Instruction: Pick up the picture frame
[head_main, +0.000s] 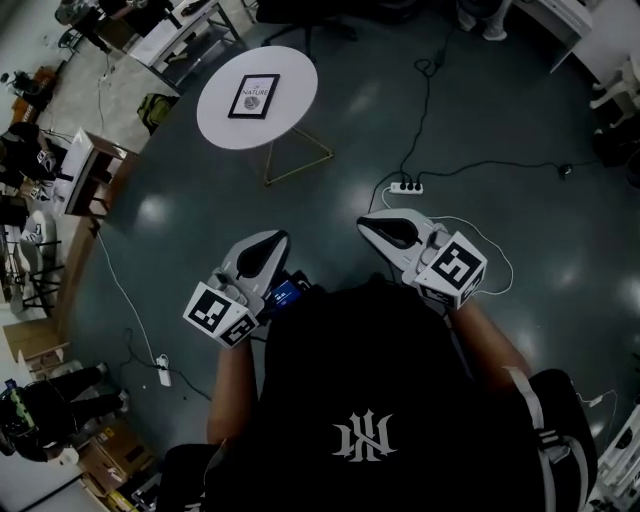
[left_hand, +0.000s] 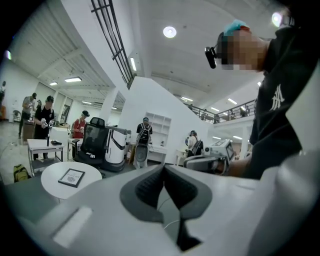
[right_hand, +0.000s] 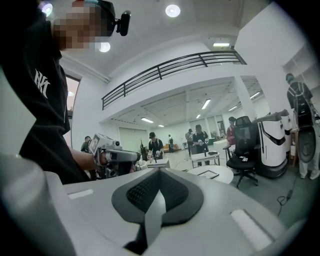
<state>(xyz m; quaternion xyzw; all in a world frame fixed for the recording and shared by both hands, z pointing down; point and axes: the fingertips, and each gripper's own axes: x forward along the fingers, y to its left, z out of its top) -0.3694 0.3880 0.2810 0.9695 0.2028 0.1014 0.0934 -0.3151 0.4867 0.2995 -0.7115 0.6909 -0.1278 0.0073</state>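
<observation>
One picture frame lies flat on the round white table. It is the only thing that table bears, and it sits well ahead of my left gripper and slightly to its left. The frame rests near the middle of the top, clear of the rim all round. In the left gripper view it shows beyond my jaws and to their left, dark-bordered around a pale print.

Farther left of that gripper, desks and clutter crowd the edge of the room. Between my left gripper and the table, the dark floor lies open. The table's thin gold legs splay out on the side nearest me.

My left gripper is clenched, its pads pressed together with nothing between them and touching nothing.

Just ahead of my right gripper, a white power strip lies on the floor, with a black cable running away from it. My right gripper is clenched too, jaws together on nothing. Seen from above, the table and frame stand well ahead of it and off to its left. In the right gripper view they show far beyond the jaws, with an office chair farther right.
</observation>
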